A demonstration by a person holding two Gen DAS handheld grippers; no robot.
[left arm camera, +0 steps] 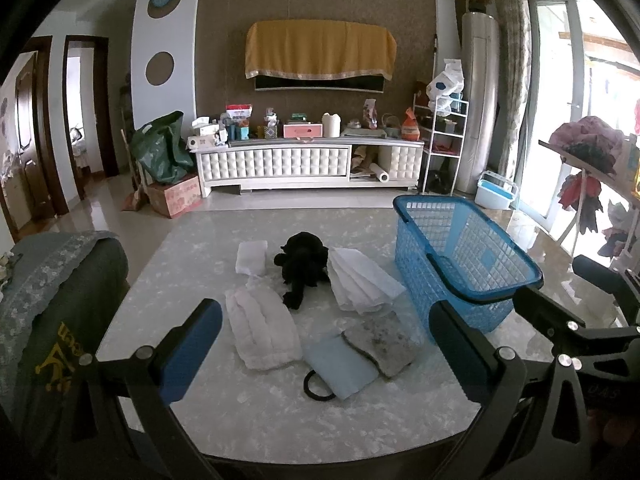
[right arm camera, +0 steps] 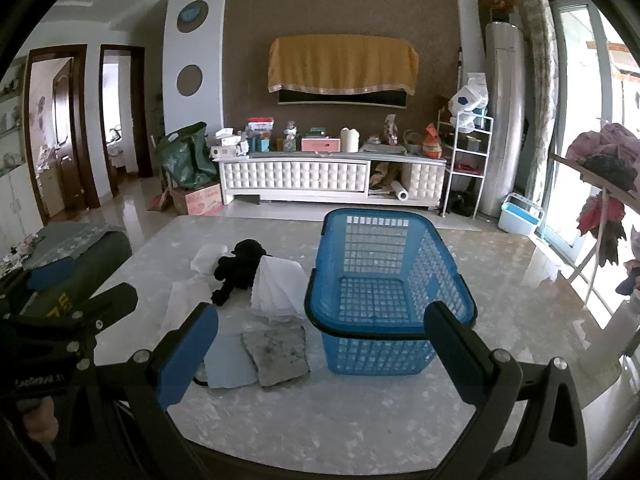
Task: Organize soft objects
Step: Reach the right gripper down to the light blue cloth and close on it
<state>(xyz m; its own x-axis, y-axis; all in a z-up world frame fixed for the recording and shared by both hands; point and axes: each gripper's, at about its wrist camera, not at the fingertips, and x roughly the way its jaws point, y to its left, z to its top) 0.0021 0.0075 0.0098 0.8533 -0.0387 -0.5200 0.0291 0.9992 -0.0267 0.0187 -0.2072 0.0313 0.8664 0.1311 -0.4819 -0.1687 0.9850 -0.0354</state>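
Observation:
Several soft things lie on the marble table (left arm camera: 320, 420): a black plush toy (left arm camera: 302, 268), a small white pad (left arm camera: 251, 258), a white quilted cloth (left arm camera: 260, 328), a folded white cloth (left arm camera: 360, 280), a light blue cloth (left arm camera: 340, 364), a grey stained cloth (left arm camera: 380, 344) and a black hair tie (left arm camera: 316, 388). An empty blue plastic basket (left arm camera: 460, 264) stands to their right; it also shows in the right wrist view (right arm camera: 384, 292). My left gripper (left arm camera: 324, 352) is open above the near cloths. My right gripper (right arm camera: 320, 356) is open before the basket.
A chair with a green cover (left arm camera: 60, 312) stands at the table's left edge. Behind the table are a white TV cabinet (left arm camera: 308, 160), a white rack (left arm camera: 440, 140) and a clothes stand (left arm camera: 592, 168) at the right.

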